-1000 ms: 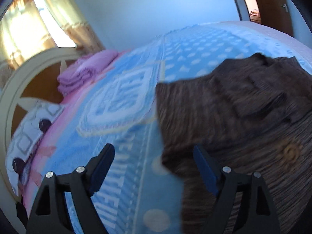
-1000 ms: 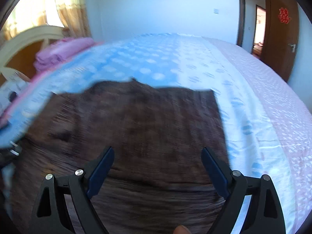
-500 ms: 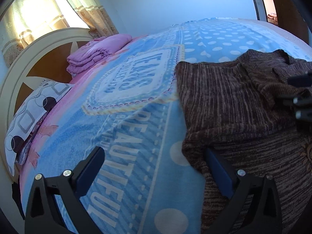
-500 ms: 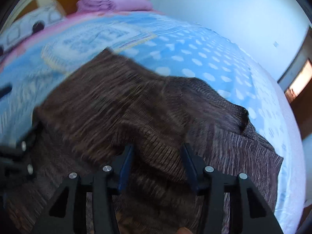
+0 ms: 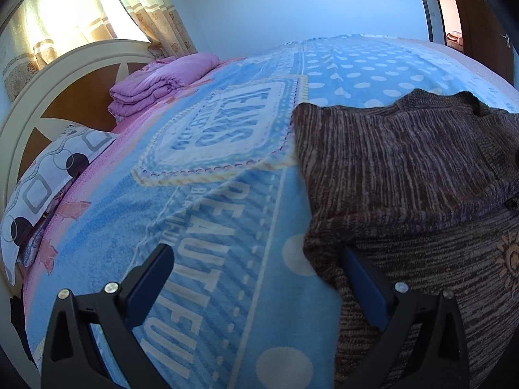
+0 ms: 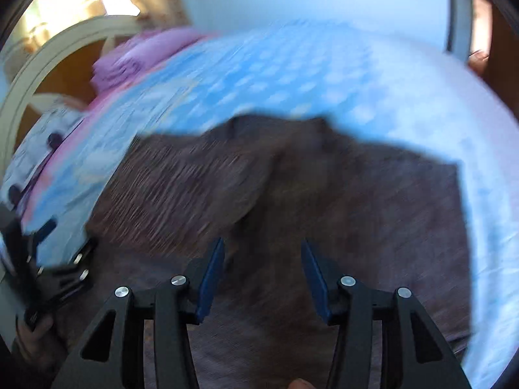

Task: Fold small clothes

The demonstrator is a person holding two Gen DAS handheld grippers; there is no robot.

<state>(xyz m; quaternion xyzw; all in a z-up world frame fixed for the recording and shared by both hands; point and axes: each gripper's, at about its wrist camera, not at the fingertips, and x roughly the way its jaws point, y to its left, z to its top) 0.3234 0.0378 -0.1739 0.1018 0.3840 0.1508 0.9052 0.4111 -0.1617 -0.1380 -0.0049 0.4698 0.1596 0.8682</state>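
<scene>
Where it lies: the brown knit sweater is spread on the blue blanket of the bed, at the right of the left wrist view.
Sweater look: dark brown with pale streaks; one layer is folded over the body, its edge running across the knit; a tan round motif shows near the right rim.
Left gripper: jaws spread wide, holding nothing; the left finger is over bare blanket, the right finger touches the sweater's near left edge.
Right gripper: jaws apart, nothing clamped, over the sweater; this view is blurred.
Far left: folded pink bedding stacked by the cream headboard.
Near left: patterned pillow against the headboard.
</scene>
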